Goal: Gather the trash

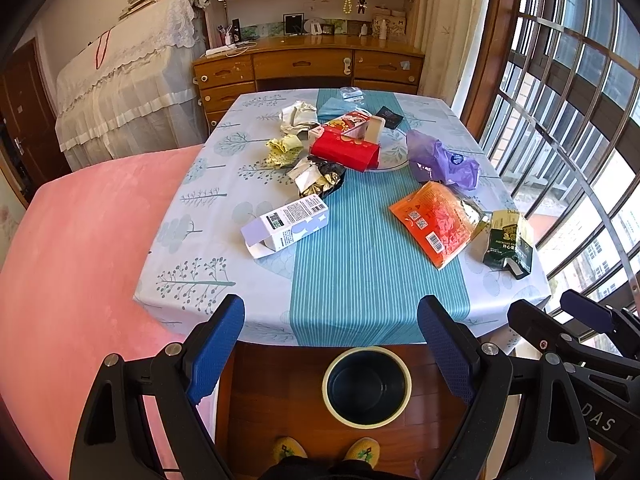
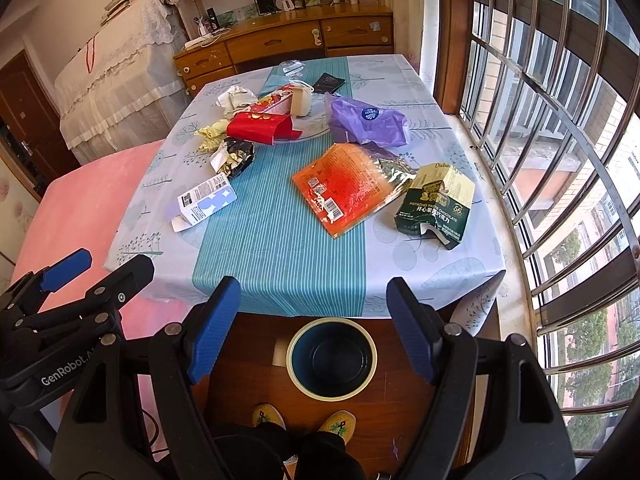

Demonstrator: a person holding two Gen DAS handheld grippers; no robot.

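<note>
Trash lies across the table point(image 1: 344, 280): a white and lilac box point(image 1: 286, 224) point(image 2: 206, 202), an orange foil pouch point(image 1: 434, 222) point(image 2: 344, 190), a dark green chocolate box point(image 1: 508, 244) point(image 2: 436, 204), a purple bag point(image 1: 442, 160) point(image 2: 366, 122), a red box point(image 1: 346, 152) point(image 2: 260, 128), crumpled yellow and black wrappers point(image 1: 308, 168). A dark bin point(image 1: 366, 386) point(image 2: 332, 358) with a cream rim stands on the floor below the table's near edge. My left gripper point(image 1: 332, 344) is open and empty above the bin. My right gripper point(image 2: 314, 324) is open and empty beside it.
A pink bed point(image 1: 80, 260) lies left of the table. A barred window point(image 2: 560, 140) runs along the right. A wooden desk with drawers point(image 1: 308, 68) stands behind the table. My feet in yellow slippers point(image 2: 304, 420) are on the wood floor by the bin.
</note>
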